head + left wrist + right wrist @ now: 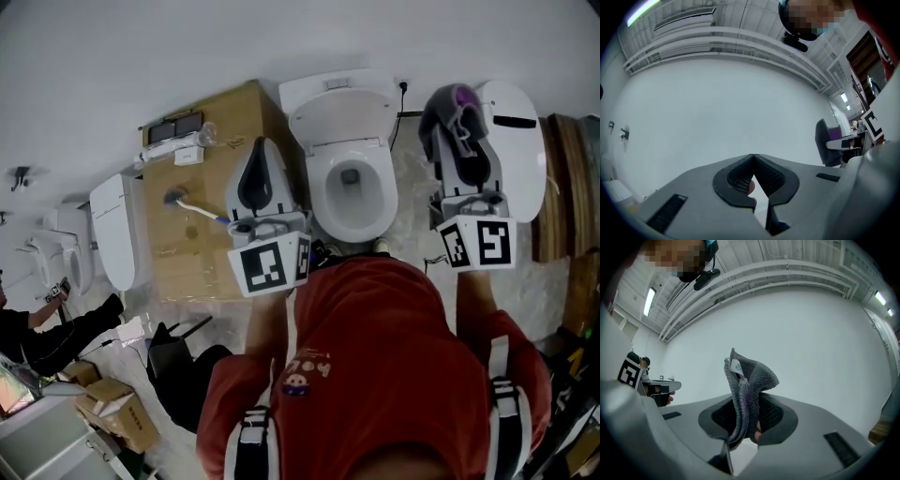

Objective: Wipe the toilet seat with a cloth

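Observation:
In the head view the white toilet (349, 178) stands straight ahead with its lid up and its seat (323, 192) down around the bowl. My right gripper (461, 117) is raised to the right of the toilet, shut on a grey and purple cloth (456, 97). In the right gripper view the cloth (749, 380) stands up folded out of the jaws in front of a white wall. To the left of the bowl my left gripper (259, 150) is held up. Its jaws meet with nothing between them, and in the left gripper view the left gripper (753, 161) faces bare wall.
A wooden cabinet (225, 122) left of the toilet carries a toilet brush (191, 206) and a bottle (178, 150). Another white toilet (116, 230) stands further left, and a white oval lid (517, 141) at the right. A person's arm (56, 328), boxes (117, 408) and a black stool (178, 352) lie at lower left.

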Demonstrator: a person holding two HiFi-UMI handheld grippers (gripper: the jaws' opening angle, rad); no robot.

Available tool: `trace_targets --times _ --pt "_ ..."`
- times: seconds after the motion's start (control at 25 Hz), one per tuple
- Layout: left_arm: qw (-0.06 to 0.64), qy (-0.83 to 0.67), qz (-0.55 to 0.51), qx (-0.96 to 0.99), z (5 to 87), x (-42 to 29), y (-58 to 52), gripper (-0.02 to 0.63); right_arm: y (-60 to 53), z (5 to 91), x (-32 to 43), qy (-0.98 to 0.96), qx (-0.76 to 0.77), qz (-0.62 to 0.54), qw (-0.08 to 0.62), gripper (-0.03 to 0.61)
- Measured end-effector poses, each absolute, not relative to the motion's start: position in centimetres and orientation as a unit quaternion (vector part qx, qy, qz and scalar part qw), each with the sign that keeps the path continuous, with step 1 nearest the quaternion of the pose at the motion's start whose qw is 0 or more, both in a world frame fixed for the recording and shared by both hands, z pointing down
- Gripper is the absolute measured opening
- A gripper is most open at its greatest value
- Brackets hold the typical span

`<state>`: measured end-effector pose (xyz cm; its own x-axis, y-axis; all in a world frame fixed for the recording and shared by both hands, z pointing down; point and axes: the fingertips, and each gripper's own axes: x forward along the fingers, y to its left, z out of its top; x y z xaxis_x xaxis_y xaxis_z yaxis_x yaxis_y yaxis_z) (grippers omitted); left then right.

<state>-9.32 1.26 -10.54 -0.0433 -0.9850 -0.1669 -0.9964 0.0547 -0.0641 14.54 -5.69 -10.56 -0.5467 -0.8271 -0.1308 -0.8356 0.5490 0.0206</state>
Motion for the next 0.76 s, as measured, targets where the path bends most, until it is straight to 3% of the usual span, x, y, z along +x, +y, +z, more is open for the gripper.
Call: trace_targets --times 0.76 --pt "0.07 0.724 0.035 -0.686 -9.3 -9.8 1.7 0.014 -5.4 -10.3 13.5 0.881 -0.469 0.056 0.036 0.095"
